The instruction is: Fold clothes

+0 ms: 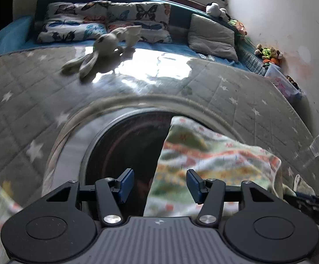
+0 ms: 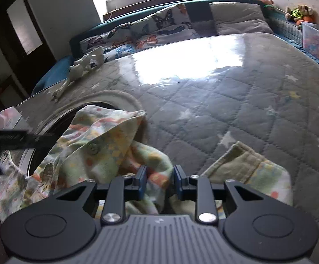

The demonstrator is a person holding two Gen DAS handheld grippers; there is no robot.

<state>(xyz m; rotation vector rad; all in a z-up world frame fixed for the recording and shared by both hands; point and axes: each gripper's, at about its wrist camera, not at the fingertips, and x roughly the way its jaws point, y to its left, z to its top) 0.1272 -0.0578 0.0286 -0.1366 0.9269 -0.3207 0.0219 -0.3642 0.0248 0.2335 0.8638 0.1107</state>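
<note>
A pale patterned garment with orange and green print lies bunched on the grey quilted bed, part of it draped over the rim of a round dark basket. In the left wrist view the same garment hangs over the basket's right side. My left gripper is open, its fingers apart just above the basket and the cloth's edge, holding nothing. My right gripper is open with a narrower gap, right over the bunched cloth, with a fold lying between its fingers. A second flap of the cloth lies to the right.
The grey star-quilted bedspread stretches ahead. A plush rabbit lies near butterfly pillows. A grey cushion, soft toys and a clear storage box line the right wall. The left gripper's body juts in at left.
</note>
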